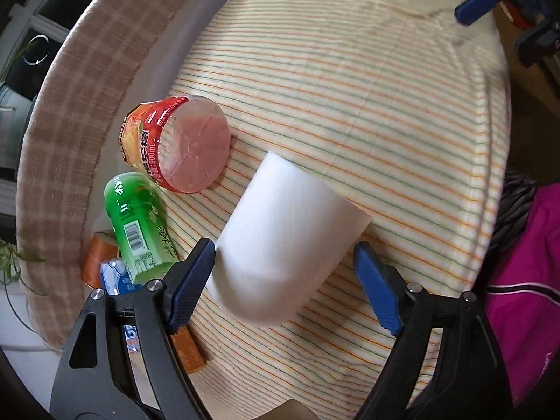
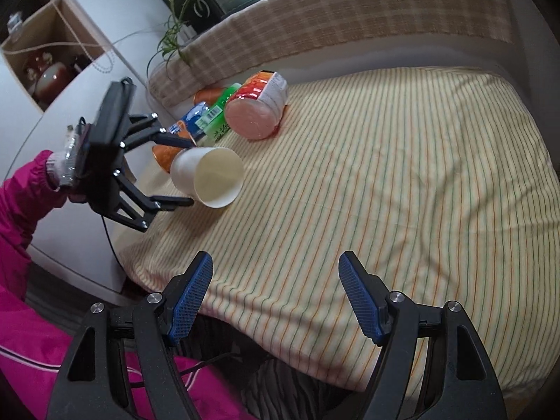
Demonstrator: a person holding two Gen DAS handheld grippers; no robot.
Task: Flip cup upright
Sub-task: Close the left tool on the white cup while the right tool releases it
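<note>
Cup (image 1: 287,241): plain white paper, tapered, lying on its side on the striped cloth (image 1: 367,105). In the right wrist view the cup (image 2: 210,176) shows its open mouth with a cream interior, facing toward the middle of the cloth; the closed base points toward the left gripper (image 2: 182,173).

Left gripper (image 1: 283,280): blue-padded fingers spread wide on either side of the cup's base end. Left pad sits just beside the wall, possibly touching; right pad is apart from it. No clamping visible.

Right gripper (image 2: 276,294): fingers wide apart, holding nothing, above the near edge of the cloth, well apart from the cup.

Edges and room: a red-labelled bottle (image 1: 178,143) lies just beside the cup on its far-left side, with a green bottle (image 1: 140,224) next to it near the cloth's left edge. Cloth to the cup's right is open. A checked cushion (image 2: 350,17) borders the far side.
</note>
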